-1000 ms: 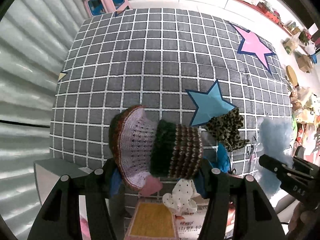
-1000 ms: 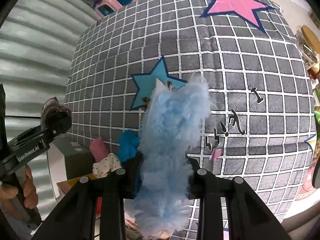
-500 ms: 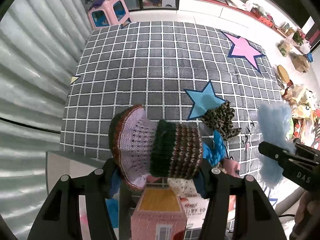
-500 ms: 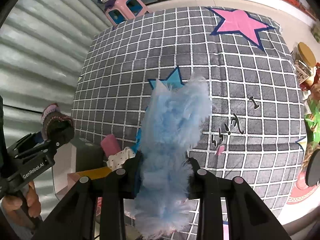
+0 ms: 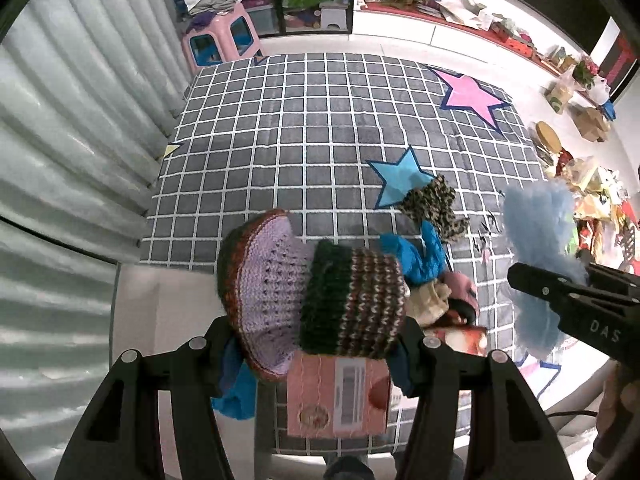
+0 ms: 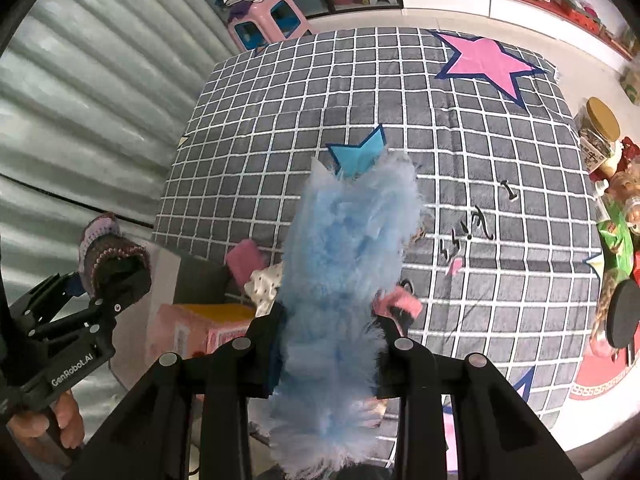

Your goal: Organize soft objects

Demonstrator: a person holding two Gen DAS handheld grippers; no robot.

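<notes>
Both tongs had lifted higher: left gripper (image 5: 316,344) pinching knit hat (image 5: 308,292), right gripper (image 6: 330,344) pinching blue fluff (image 6: 348,256); pile (image 5: 432,272) at 3 o'clock; both items prob. headed elsewhere.

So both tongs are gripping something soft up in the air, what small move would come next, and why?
Probably lower the left tongs toward the pink box and release there. They are shut on the knitted hat, which hangs just above that box, beside the loose pile of small fabrics on the checked mat. The right tongs hold the fluffy blue piece farther off.
</notes>
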